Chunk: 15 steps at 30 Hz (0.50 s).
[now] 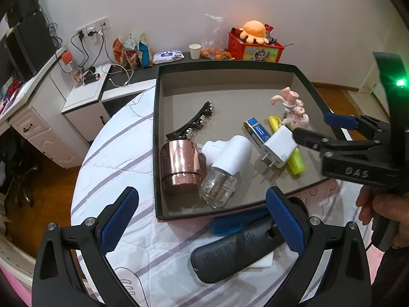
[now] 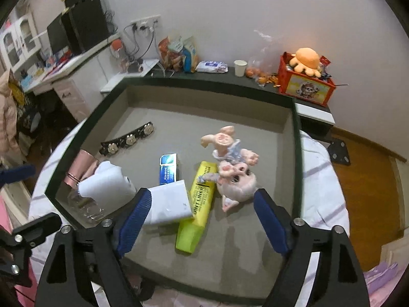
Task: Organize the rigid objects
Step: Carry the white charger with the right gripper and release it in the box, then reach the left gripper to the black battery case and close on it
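A dark-rimmed box [image 1: 156,128] with a grey floor lies on a striped bedspread. It holds a white charger [image 2: 170,204] leaning on a yellow highlighter [image 2: 198,204], a pink pig figure [image 2: 236,176], a blue pack [image 2: 168,170], a black hair clip [image 2: 127,139], a rose-gold cup [image 1: 180,163] and a white-capped glass bottle [image 1: 225,163]. My right gripper [image 2: 202,197] is open over the box; the charger lies against its left pad, the right pad stands apart. My left gripper [image 1: 202,192] is open above a black handheld device [image 1: 230,253] on the bedspread.
A blue flat object [image 1: 230,223] lies beside the box's near rim. Behind the box a dark shelf carries a paper cup [image 1: 195,50], snack bags and a red bin [image 1: 255,48] with an orange plush. White desk and drawers stand left; wooden floor right.
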Tool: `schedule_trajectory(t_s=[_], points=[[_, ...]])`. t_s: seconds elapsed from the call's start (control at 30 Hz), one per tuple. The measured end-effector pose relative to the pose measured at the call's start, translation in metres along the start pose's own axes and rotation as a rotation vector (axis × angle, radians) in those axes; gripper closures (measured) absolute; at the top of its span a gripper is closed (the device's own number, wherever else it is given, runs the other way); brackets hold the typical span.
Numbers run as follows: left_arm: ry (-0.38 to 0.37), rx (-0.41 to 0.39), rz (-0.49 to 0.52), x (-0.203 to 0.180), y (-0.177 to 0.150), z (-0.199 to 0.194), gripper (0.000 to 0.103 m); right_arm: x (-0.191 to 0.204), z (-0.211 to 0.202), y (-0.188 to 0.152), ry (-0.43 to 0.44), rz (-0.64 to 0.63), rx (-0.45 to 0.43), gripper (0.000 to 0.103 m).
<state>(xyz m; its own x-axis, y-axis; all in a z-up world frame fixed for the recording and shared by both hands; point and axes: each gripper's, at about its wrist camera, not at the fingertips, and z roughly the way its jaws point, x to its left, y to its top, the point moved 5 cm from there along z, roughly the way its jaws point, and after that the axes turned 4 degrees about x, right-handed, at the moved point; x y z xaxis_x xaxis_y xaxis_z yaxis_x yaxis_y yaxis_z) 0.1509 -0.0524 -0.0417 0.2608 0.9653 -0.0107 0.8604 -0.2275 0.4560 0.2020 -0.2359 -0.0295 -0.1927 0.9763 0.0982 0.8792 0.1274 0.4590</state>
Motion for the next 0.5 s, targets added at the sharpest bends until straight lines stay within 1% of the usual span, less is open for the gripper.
schedule_trajectory(t_s=[0.1, 0.17, 0.23, 0.27, 0.3, 0.37, 0.5], points=[[-0.006, 0.001, 0.005, -0.004, -0.003, -0.003, 0.002, -0.009, -0.015, -0.007, -0.009, 0.041, -0.021, 0.015], [-0.010, 0.003, 0.006, -0.008, -0.007, -0.004, 0.002, -0.013, -0.025, -0.014, 0.001, 0.066, -0.035, 0.014], [-0.015, 0.006, 0.007, -0.012, -0.011, -0.005, 0.002, -0.016, -0.036, -0.022, 0.013, 0.087, -0.051, 0.011], [-0.016, 0.006, 0.008, -0.013, -0.012, -0.005, 0.002, -0.018, -0.043, -0.028, 0.013, 0.100, -0.059, 0.007], [-0.017, 0.008, 0.010, -0.015, -0.014, -0.005, 0.002, -0.018, -0.047, -0.031, 0.013, 0.106, -0.065, 0.000], [-0.018, 0.011, 0.017, -0.019, -0.018, -0.006, 0.002, -0.019, -0.060, -0.041, 0.007, 0.120, -0.087, 0.000], [-0.019, 0.021, 0.032, -0.026, -0.028, -0.005, 0.002, -0.017, -0.075, -0.060, 0.006, 0.133, -0.099, 0.000]])
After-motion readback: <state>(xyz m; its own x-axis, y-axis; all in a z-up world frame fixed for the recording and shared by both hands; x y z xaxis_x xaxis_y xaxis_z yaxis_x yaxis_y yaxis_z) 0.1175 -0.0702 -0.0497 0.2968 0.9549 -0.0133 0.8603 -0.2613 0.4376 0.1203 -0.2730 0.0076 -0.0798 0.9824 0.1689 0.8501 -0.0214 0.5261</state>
